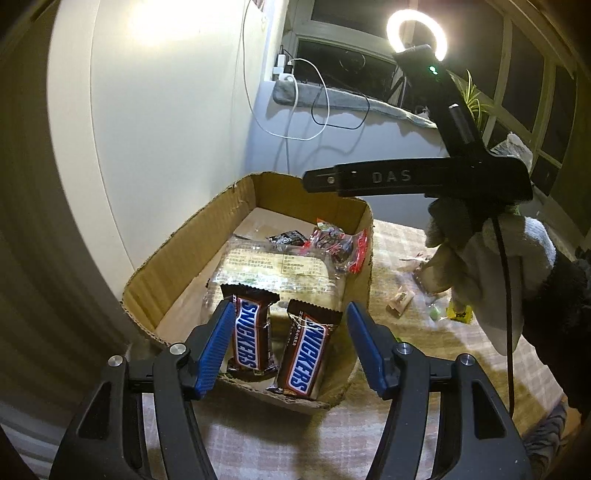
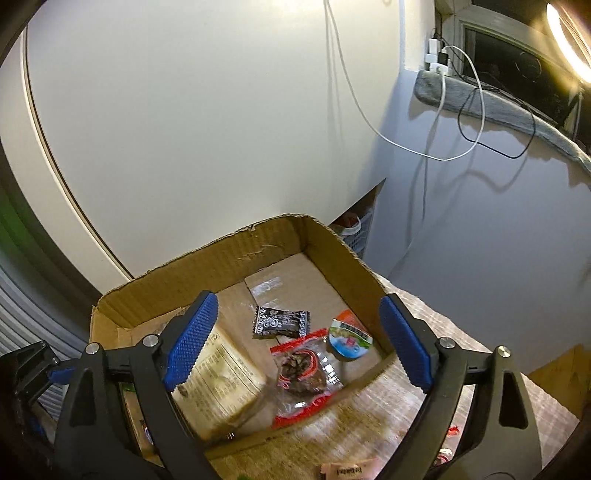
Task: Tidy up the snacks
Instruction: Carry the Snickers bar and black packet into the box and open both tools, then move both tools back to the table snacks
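Observation:
An open cardboard box holds two Snickers bars side by side at its near end, a large clear-wrapped beige pack, a red-edged clear packet and a small black packet. My left gripper is open and empty, hovering over the Snickers bars. My right gripper is open and empty above the same box, over the red-edged packet, black packet and a small round jelly cup. The right gripper's body shows in the left wrist view.
Loose small snacks lie on the checked tablecloth right of the box. A white wall stands behind the box. A ring light, cables and a window sill are at the back right.

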`<state>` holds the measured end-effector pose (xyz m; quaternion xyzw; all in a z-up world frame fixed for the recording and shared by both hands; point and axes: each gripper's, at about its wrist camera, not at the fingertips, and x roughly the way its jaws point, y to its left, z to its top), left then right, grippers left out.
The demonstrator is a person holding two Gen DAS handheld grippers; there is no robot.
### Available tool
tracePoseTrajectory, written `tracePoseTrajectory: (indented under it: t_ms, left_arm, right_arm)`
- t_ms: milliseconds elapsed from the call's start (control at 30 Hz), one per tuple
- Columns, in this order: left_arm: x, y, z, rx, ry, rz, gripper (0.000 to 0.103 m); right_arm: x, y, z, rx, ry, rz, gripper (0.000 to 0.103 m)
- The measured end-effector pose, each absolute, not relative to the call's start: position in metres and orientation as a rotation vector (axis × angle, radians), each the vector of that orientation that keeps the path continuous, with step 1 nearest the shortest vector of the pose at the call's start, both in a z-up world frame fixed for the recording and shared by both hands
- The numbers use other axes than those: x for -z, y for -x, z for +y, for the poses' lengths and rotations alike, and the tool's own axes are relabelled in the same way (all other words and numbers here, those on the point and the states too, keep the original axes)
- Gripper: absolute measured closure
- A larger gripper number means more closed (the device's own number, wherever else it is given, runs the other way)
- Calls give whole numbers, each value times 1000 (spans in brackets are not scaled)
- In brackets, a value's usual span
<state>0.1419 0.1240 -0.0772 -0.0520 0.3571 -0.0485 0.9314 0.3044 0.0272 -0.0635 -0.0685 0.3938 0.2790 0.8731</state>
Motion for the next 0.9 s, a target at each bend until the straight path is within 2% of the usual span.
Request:
tracePoseTrajectory:
  t_ms: [567,900]
  left_arm:
    - [66,-126,77,181,63,725,41]
    - [84,-122,41,246,57,792,52]
  right_arm:
    - [42,-255,-68,-509,137,812,12]
    - [66,-227,-134,-465,146,875,12]
